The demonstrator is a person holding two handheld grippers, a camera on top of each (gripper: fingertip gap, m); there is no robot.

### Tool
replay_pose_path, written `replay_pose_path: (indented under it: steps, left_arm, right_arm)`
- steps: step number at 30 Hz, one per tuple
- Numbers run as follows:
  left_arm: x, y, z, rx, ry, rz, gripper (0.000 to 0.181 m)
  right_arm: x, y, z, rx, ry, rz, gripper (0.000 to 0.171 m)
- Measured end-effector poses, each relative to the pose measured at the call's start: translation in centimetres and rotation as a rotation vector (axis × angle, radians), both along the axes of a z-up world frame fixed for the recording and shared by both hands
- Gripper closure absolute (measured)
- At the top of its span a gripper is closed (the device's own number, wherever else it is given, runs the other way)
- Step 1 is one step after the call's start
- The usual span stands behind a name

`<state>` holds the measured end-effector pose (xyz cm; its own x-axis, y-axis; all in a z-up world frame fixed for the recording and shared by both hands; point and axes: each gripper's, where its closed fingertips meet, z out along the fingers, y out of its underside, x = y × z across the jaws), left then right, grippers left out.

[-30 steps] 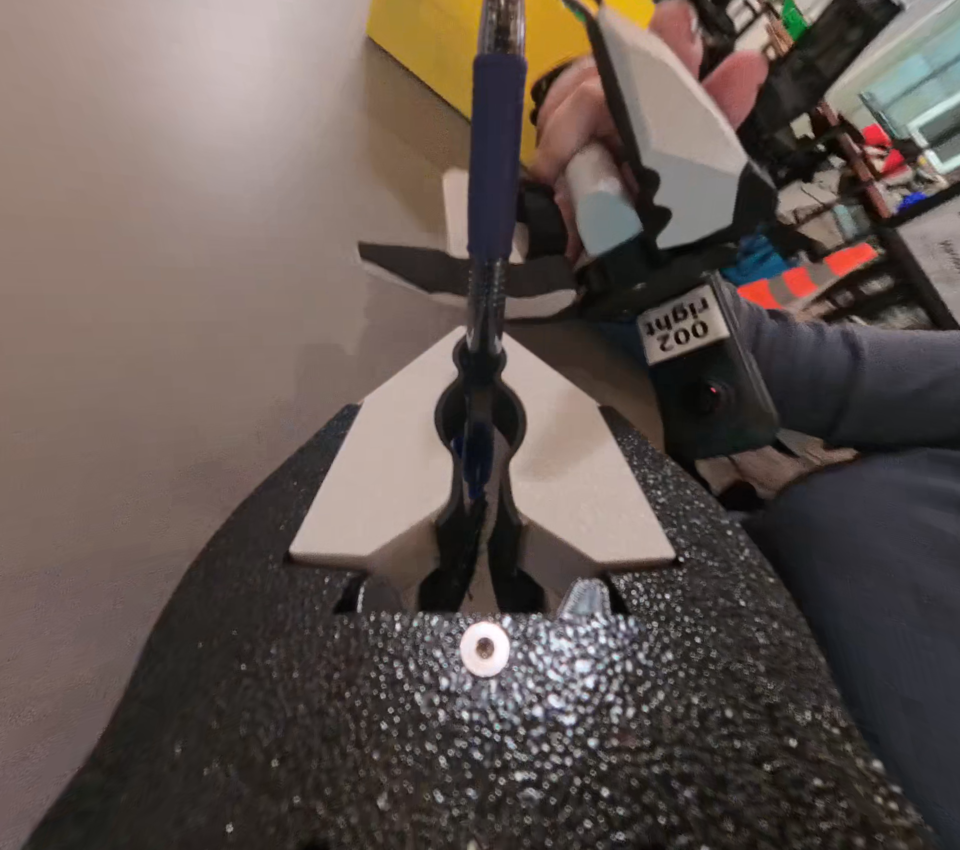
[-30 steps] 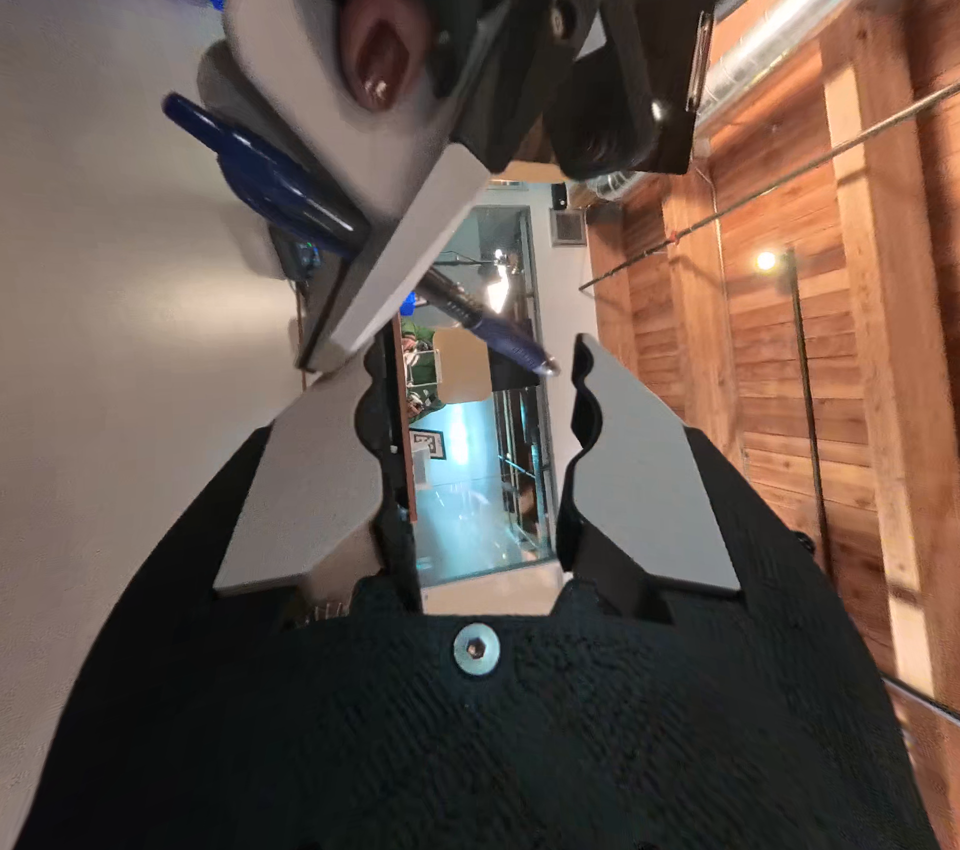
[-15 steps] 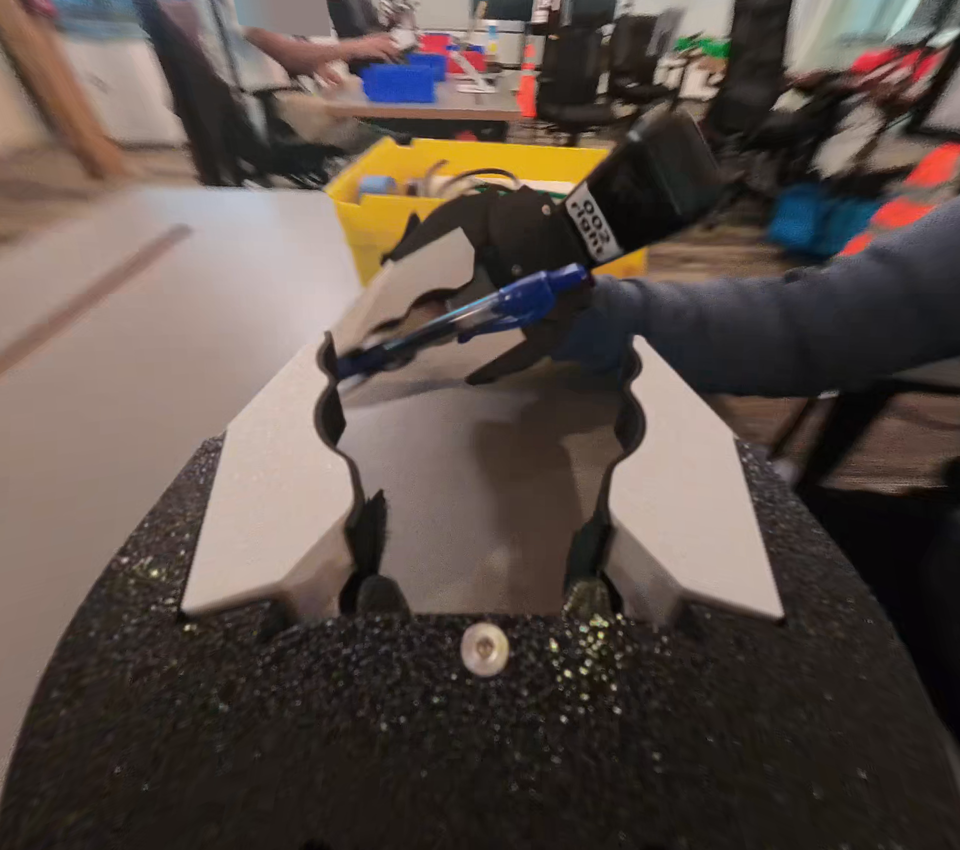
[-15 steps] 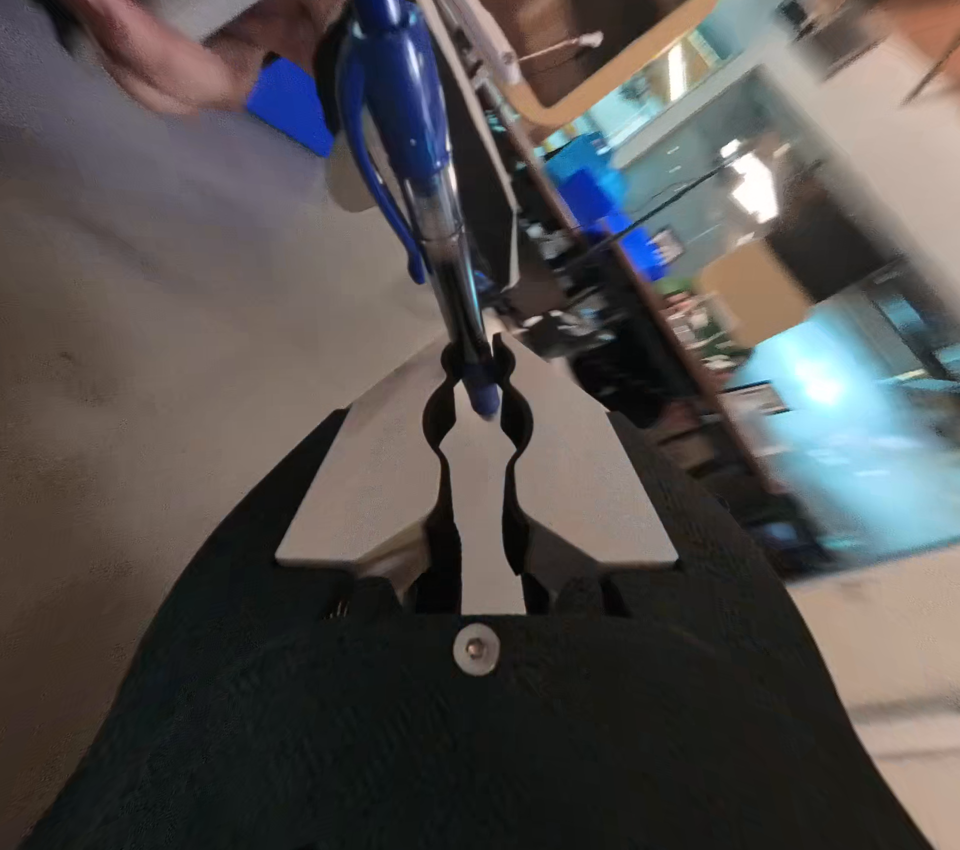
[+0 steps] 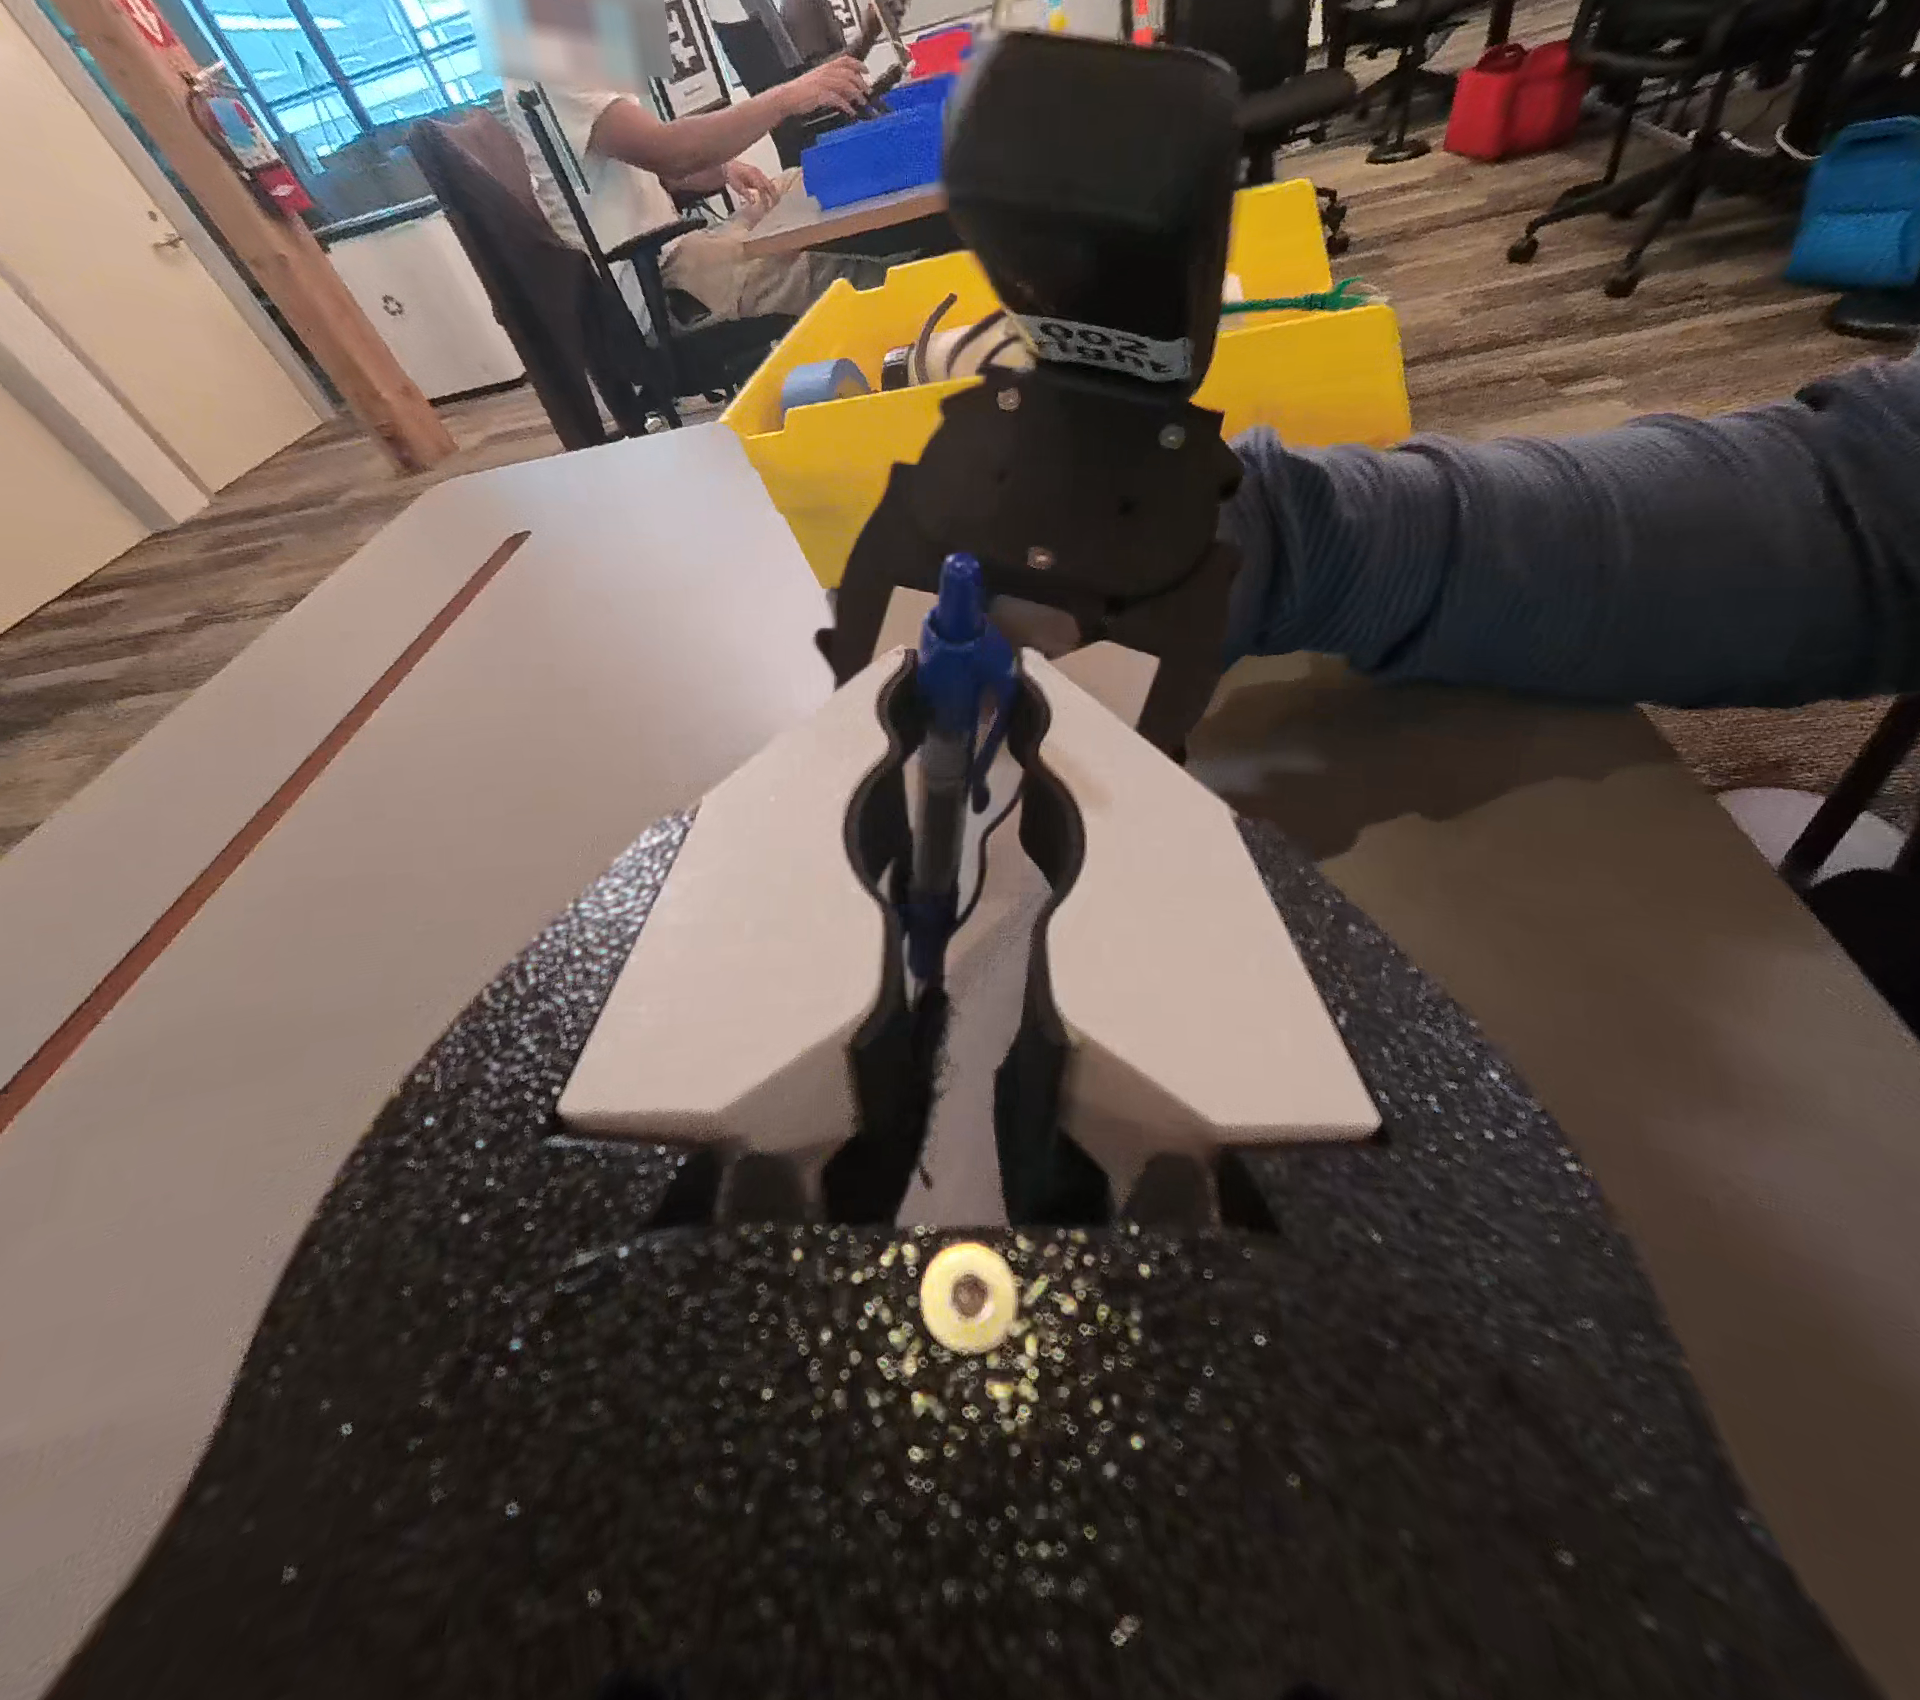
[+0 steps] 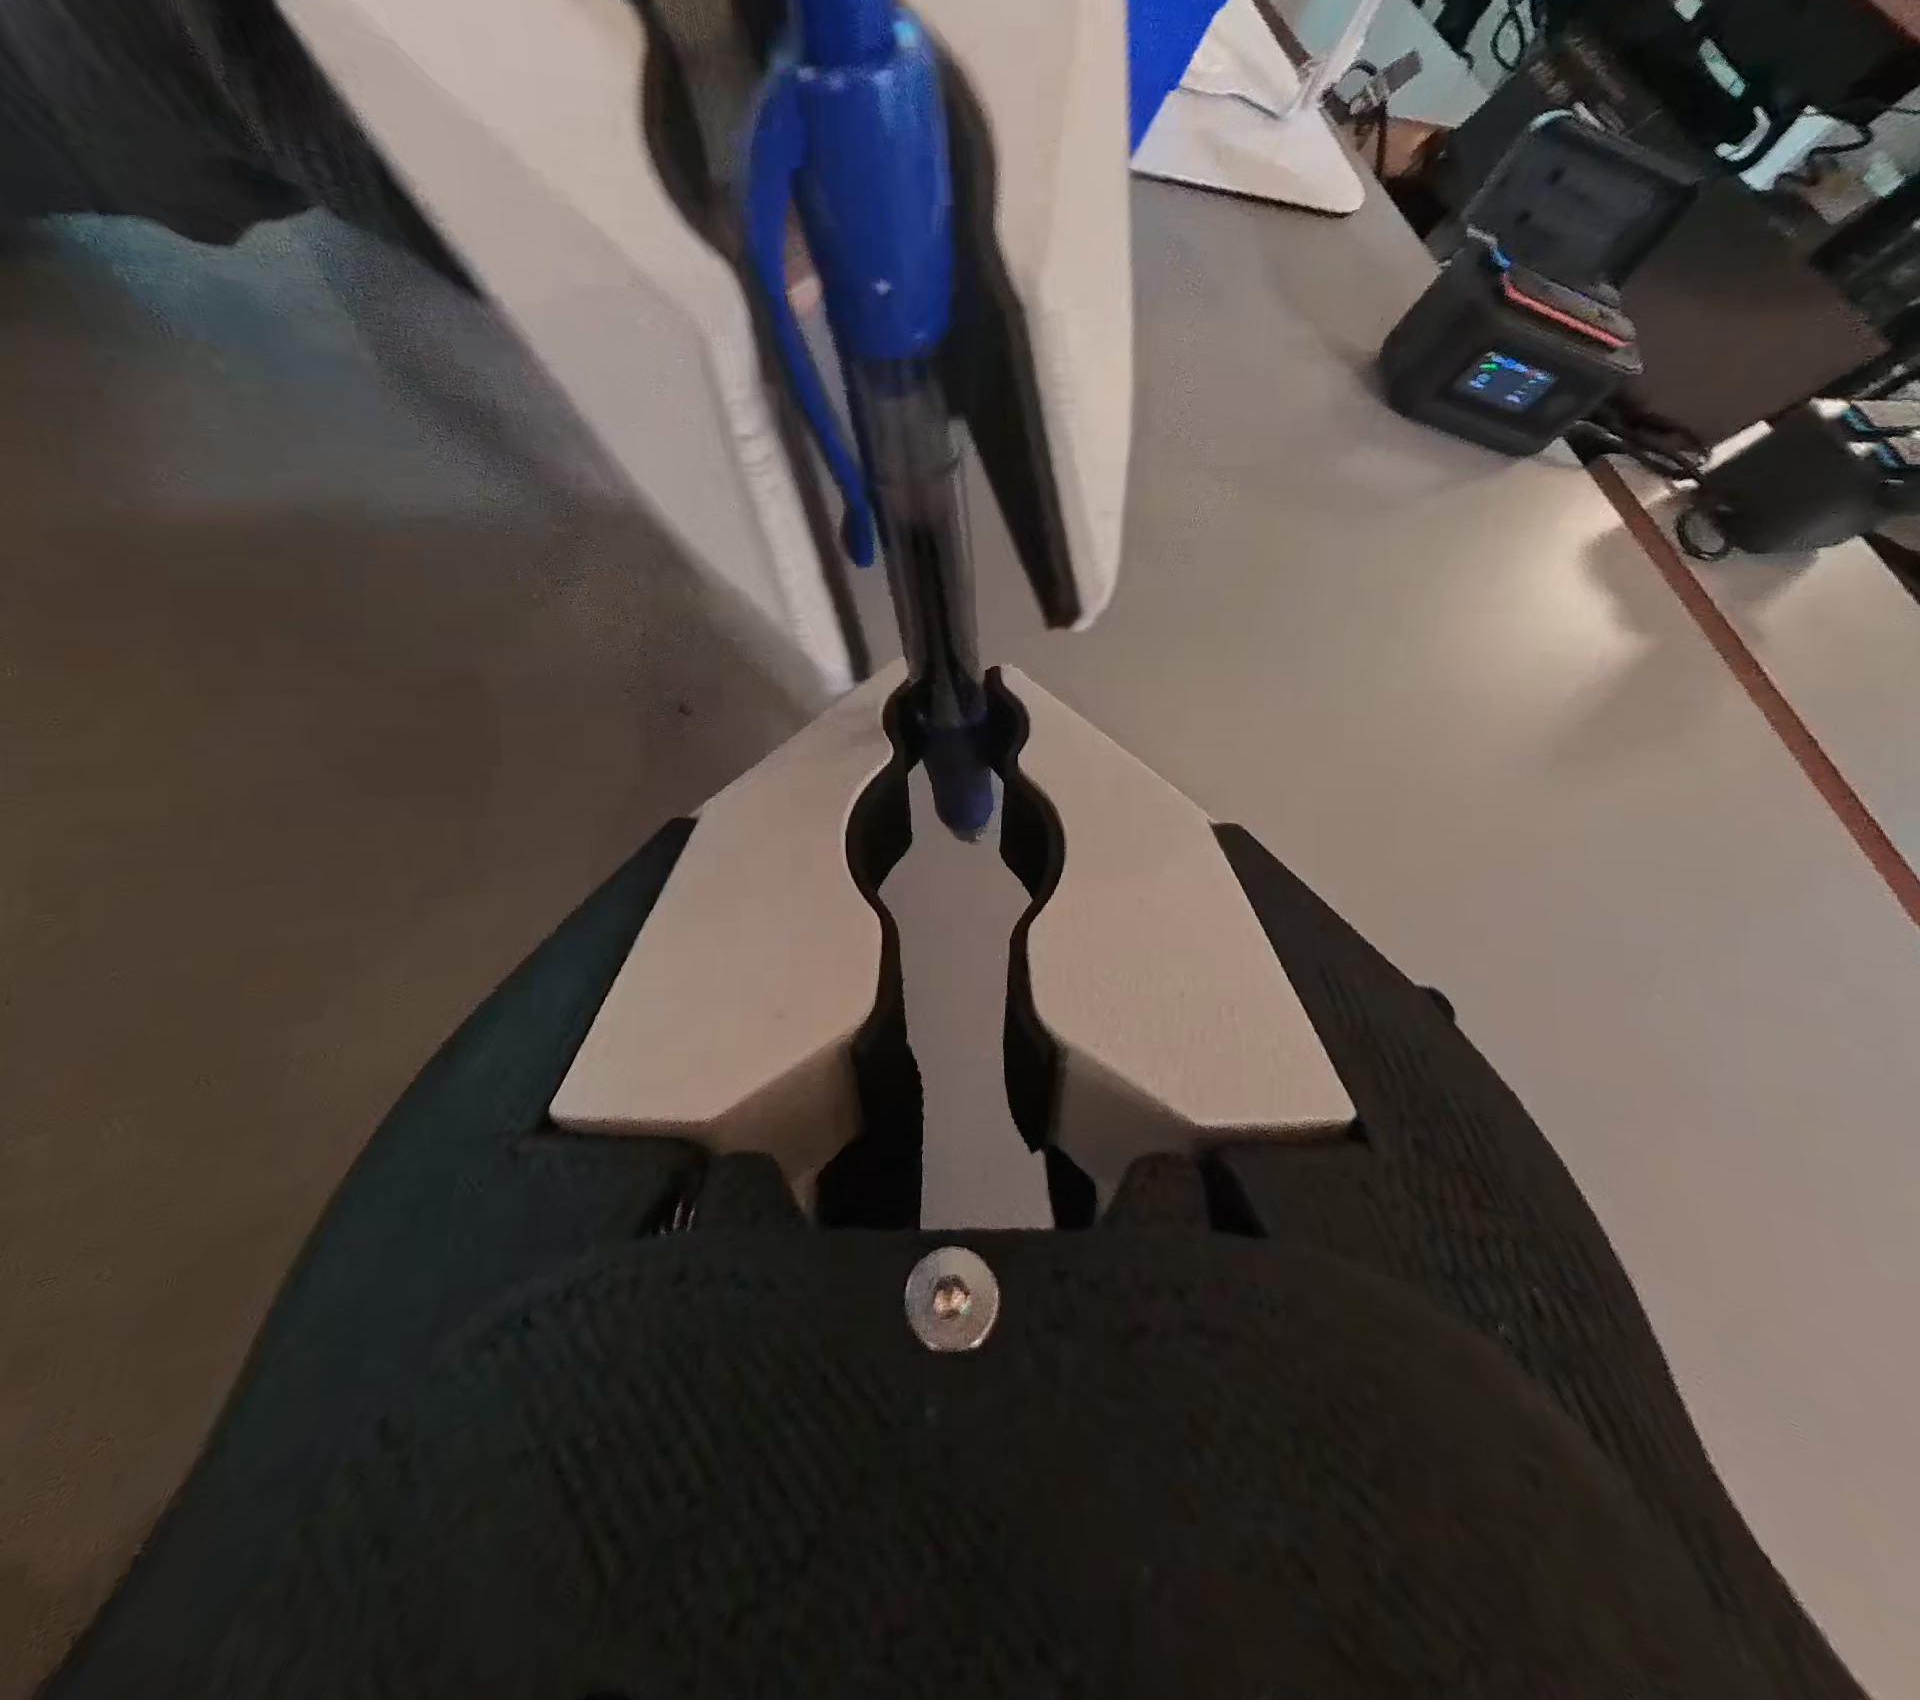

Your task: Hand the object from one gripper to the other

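While right gripper [image 6: 954, 751] pinches blue pen [image 6: 883, 216] tip, left gripper [image 5: 961, 715] fingers sit narrowly around its barrel above grey table [image 5: 416, 715]; yellow bin [image 5: 831, 455] behind.

Pen [image 5: 940, 803] between the fingers of the left hand-held gripper [image 5: 961, 694], its far end in the right hand-held gripper [image 6: 954, 700] opposite, both above the surface [image 5: 416, 715], bin [image 5: 1309, 372] behind, power unit [image 6: 1527, 320] on surface far right.
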<state>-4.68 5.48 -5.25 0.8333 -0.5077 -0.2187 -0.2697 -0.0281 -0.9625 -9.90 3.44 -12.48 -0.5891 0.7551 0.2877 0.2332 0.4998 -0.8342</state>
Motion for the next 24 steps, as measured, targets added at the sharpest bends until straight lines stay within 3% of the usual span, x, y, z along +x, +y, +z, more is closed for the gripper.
replay_pose_path:
  steps: [2, 3, 6, 8, 11, 14, 16, 19, 21, 24]
  left_arm:
    - [-1.1, 0.1, 1.3, 0.029, -0.110, 0.037, 0.169]
    - [-1.9, 0.1, 2.4, 0.066, -0.196, 0.055, 0.169]
    - [-4.3, -0.4, 5.4, 0.158, -0.466, 0.096, 0.169]
    - [-5.5, -0.8, 7.3, 0.176, -0.738, 0.049, 0.169]
    - [-7.4, -0.7, 9.0, 0.144, -1.198, -0.112, 0.169]
    - [-8.3, 0.4, 7.7, -0.036, -1.559, -0.303, 0.169]
    - [-7.4, 1.7, 5.2, -0.177, -1.620, -0.314, 0.170]
    - [-6.9, 1.9, 4.0, -0.229, -1.738, -0.404, 0.170]
    - [-6.4, 2.0, 4.2, -0.246, -1.745, -0.453, 0.169]
    - [-5.4, 2.1, 4.8, -0.263, -1.709, -0.495, 0.169]
  right_arm:
    - [-0.1, 0.1, 1.0, 0.027, 0.107, 0.004, 0.159]
    - [0.0, 0.6, 1.4, 0.063, 0.156, -0.010, 0.136]
    - [-0.6, 4.4, 1.9, 0.252, 0.261, -0.160, 0.097]
    - [-1.1, 6.2, 3.3, 0.465, 0.444, -0.242, 0.071]
    - [-0.5, 4.0, 8.1, 0.641, 0.809, -0.269, 0.072]
    - [1.0, 1.4, 11.8, 0.668, 1.055, -0.302, 0.081]
    - [1.3, 0.5, 12.4, 0.660, 1.104, -0.303, 0.095]
    - [1.4, 0.3, 12.1, 0.693, 1.103, -0.289, 0.112]
    - [1.6, 0.4, 11.8, 0.714, 1.097, -0.277, 0.128]
    - [1.8, 0.4, 11.5, 0.733, 1.087, -0.254, 0.137]
